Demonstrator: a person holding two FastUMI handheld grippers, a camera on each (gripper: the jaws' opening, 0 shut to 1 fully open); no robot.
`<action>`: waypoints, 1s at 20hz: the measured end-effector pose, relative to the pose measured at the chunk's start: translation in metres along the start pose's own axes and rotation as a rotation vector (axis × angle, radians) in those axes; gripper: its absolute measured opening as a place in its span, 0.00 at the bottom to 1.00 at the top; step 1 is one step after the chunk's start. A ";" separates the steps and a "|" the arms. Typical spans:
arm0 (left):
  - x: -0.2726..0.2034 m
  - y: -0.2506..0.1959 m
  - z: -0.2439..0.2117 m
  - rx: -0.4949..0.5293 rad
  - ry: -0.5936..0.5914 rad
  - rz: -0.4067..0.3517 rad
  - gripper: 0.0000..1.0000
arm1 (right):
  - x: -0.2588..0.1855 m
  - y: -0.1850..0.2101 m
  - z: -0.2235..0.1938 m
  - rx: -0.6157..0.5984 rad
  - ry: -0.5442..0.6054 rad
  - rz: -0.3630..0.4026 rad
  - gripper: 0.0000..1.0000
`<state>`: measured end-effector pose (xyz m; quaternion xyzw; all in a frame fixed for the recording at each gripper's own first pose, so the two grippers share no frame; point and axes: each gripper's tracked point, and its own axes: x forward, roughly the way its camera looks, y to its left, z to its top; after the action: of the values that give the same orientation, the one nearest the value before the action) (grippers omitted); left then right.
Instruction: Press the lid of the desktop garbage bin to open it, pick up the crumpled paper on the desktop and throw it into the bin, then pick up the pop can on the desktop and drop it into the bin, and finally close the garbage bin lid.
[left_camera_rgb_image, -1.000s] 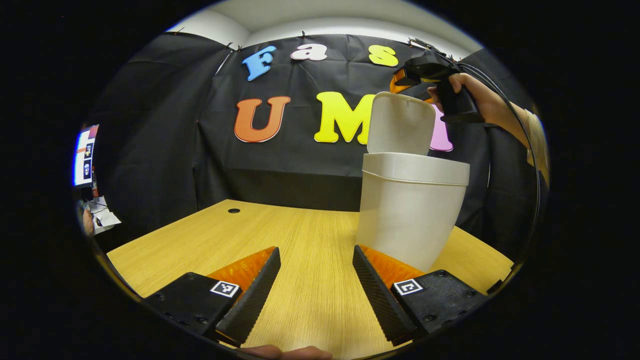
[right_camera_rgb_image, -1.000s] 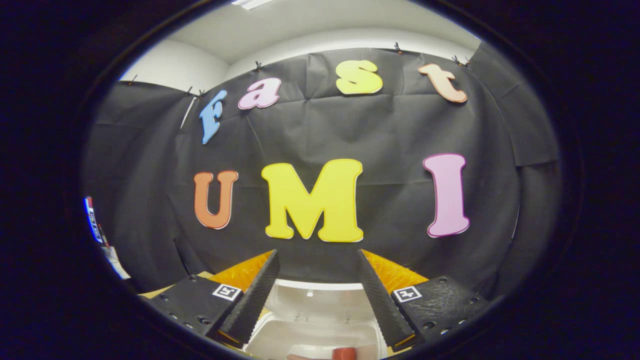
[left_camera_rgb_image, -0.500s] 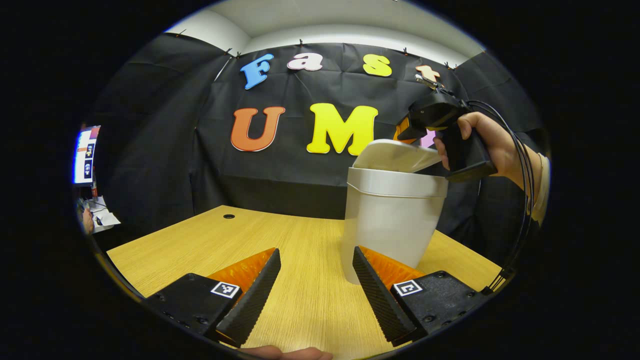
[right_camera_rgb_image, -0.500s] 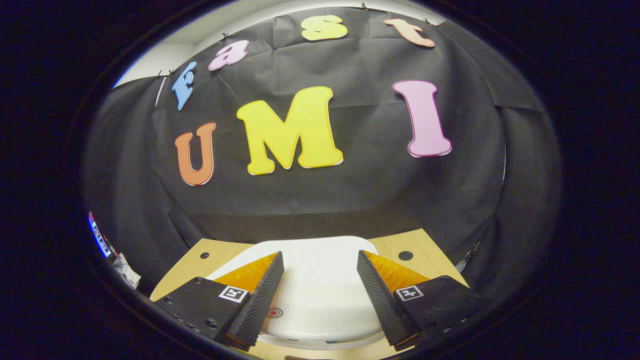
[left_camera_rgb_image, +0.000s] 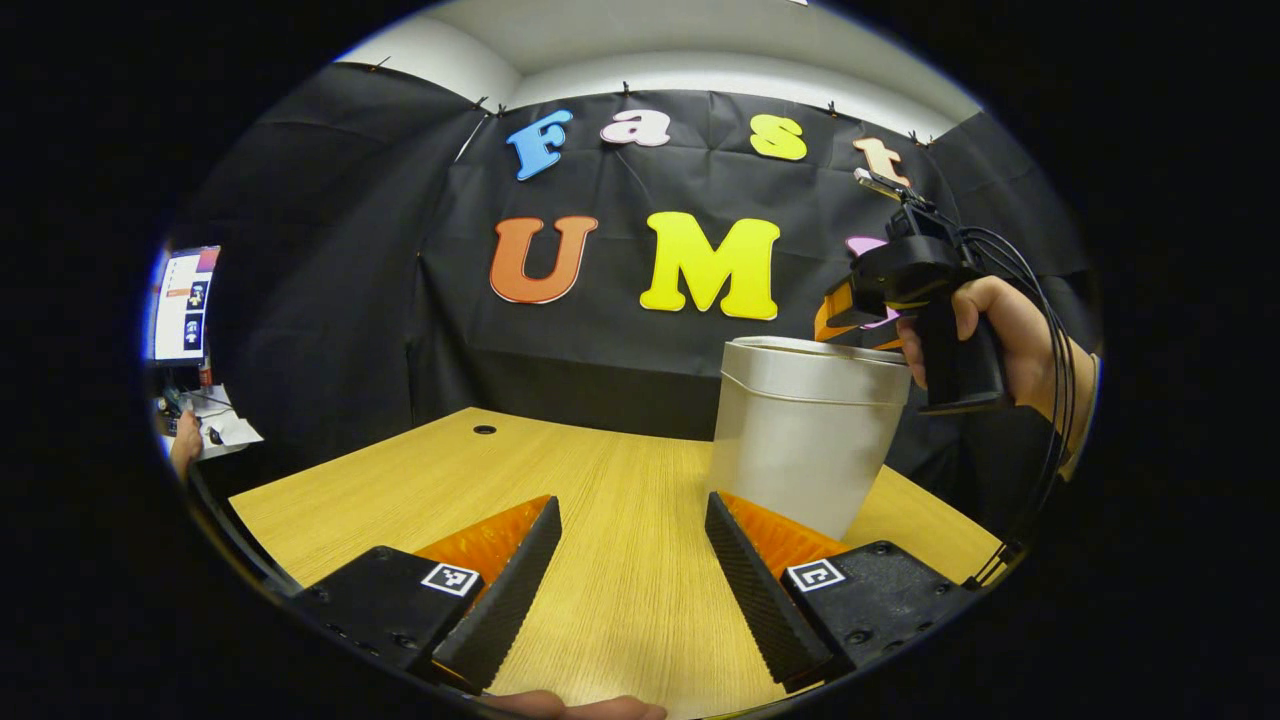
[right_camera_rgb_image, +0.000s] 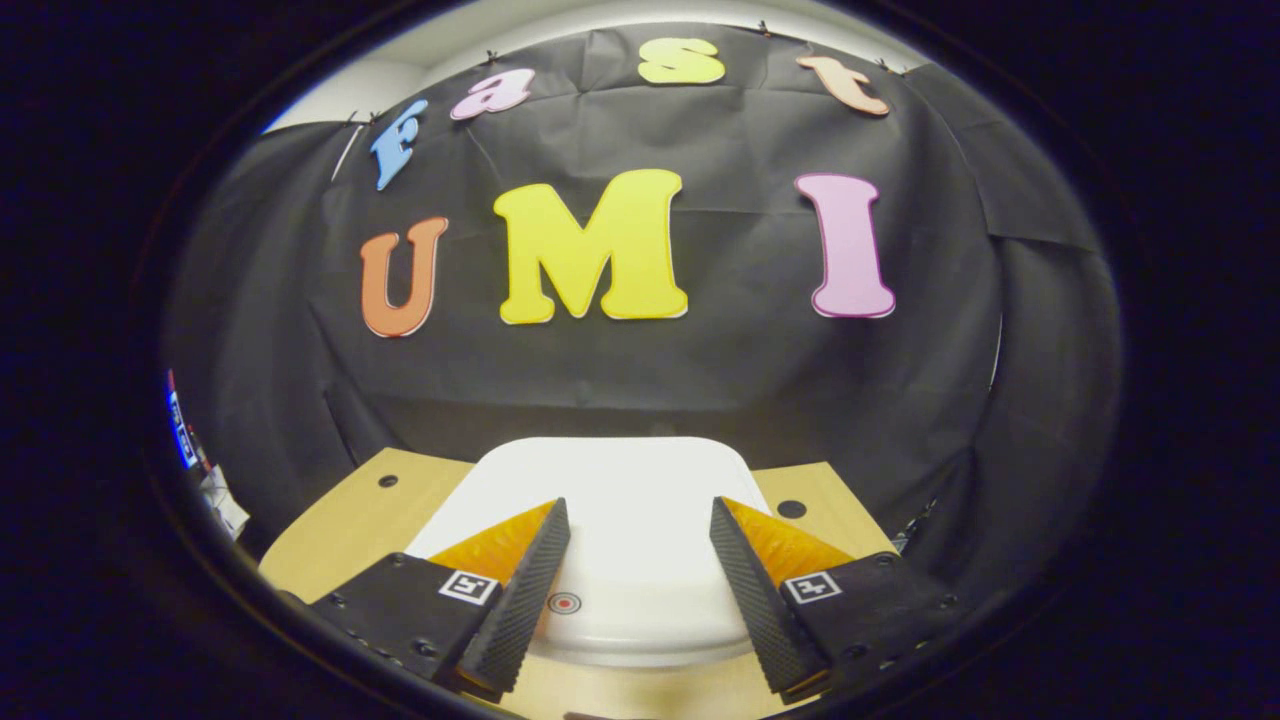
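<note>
Bin (left_camera_rgb_image: 805, 435) sits right of centre in the left gripper view, on the table (left_camera_rgb_image: 600, 500); its lid (right_camera_rgb_image: 610, 520) lies flat, looks shut from both views, so the task reads as nearly done. Right claw (right_camera_rgb_image: 635, 570) is spread, empty, hanging just above the lid's near edge by the small round press mark (right_camera_rgb_image: 564, 603); whether it touches the lid I cannot tell. Left claw (left_camera_rgb_image: 632, 570) is spread, empty, low over bare table, bin just beyond its right finger. Risks: if the latch isn't caught, lid pops back up on release; another press on the mark could reopen it; side load from the right claw could shove or tip the light bin.
</note>
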<state>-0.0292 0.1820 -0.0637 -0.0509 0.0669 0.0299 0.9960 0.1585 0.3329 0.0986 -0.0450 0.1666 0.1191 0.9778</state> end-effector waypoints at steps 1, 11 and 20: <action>-0.002 -0.006 -0.001 -0.012 0.006 -0.019 0.97 | -0.004 0.001 -0.002 -0.003 0.004 -0.004 0.89; -0.018 -0.018 0.001 0.055 -0.017 -0.042 0.97 | -0.040 0.010 -0.018 0.021 -0.029 -0.032 0.89; -0.016 -0.031 -0.027 0.105 0.032 -0.030 0.98 | -0.031 0.015 -0.025 -0.007 -0.328 -0.053 0.90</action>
<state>-0.0460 0.1474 -0.0848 0.0001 0.0834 0.0103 0.9965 0.1183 0.3376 0.0849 -0.0328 0.0031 0.0995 0.9945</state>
